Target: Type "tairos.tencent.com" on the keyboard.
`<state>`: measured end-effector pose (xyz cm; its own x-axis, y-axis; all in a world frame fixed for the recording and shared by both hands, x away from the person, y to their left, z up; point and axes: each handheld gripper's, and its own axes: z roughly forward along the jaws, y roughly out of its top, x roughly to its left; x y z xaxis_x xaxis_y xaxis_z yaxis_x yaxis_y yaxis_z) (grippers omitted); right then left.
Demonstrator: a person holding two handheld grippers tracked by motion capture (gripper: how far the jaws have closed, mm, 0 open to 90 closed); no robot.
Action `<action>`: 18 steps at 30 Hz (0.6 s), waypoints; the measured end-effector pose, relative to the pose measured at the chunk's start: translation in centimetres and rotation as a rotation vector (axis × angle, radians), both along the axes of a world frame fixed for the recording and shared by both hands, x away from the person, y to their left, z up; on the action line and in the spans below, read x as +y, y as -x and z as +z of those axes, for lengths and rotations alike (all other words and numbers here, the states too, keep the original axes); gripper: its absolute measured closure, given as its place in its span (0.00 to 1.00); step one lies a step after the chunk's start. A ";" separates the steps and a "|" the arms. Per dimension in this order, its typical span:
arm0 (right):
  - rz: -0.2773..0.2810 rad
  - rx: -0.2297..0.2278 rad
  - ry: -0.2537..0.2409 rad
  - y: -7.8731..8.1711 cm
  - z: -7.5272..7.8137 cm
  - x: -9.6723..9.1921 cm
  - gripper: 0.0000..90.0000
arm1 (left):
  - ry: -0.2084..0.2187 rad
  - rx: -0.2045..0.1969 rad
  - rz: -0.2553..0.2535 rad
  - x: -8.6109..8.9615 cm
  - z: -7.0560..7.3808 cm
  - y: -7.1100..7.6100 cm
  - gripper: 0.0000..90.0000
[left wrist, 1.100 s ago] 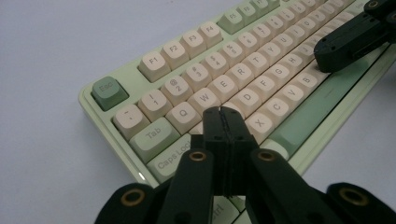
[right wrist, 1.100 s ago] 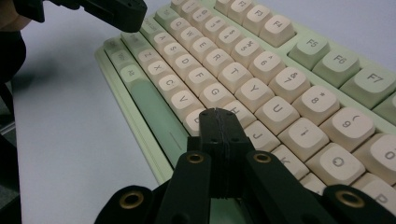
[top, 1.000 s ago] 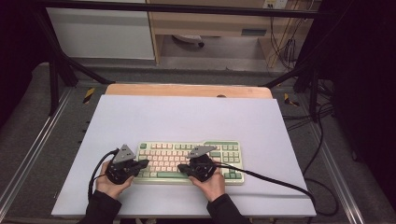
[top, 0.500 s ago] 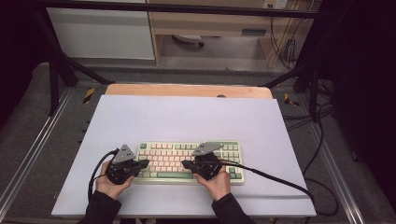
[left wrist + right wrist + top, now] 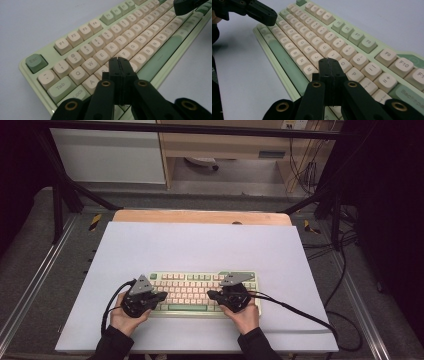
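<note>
Right claw (image 5: 212, 294) shifted right | keyboard (image 5: 200, 292) on white table (image 5: 200, 245) | dark room

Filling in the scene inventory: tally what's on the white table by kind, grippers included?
Keyboard: 1
Grippers: 2, left gripper and right gripper, both with jaws shut, over the keys
Total: 3

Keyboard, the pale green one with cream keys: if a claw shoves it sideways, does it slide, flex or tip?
The pale green keyboard with cream keys looks rigid, so probably no flex. It lies low and flat on the smooth white table, so it likely slides rather than tips. Keycaps may depress if pushed on.
</note>
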<state>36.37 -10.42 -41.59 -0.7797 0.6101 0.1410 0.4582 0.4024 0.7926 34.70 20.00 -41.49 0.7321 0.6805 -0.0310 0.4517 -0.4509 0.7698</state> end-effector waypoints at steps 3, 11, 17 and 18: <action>-0.008 0.000 0.001 0.1 -0.2 -0.6 1.00 | -0.003 0.004 -0.008 -0.5 0.0 0.0 1.00; -0.026 0.001 -0.002 0.3 -0.3 -2.0 1.00 | -0.008 0.004 -0.024 -1.4 0.2 -0.2 1.00; -0.034 -0.007 -0.009 0.5 -0.1 -2.8 1.00 | -0.021 0.012 -0.038 -2.4 -0.1 -0.4 1.00; -0.035 -0.006 -0.012 0.6 -0.1 -2.9 1.00 | -0.023 0.013 -0.041 -2.6 -0.2 -0.4 1.00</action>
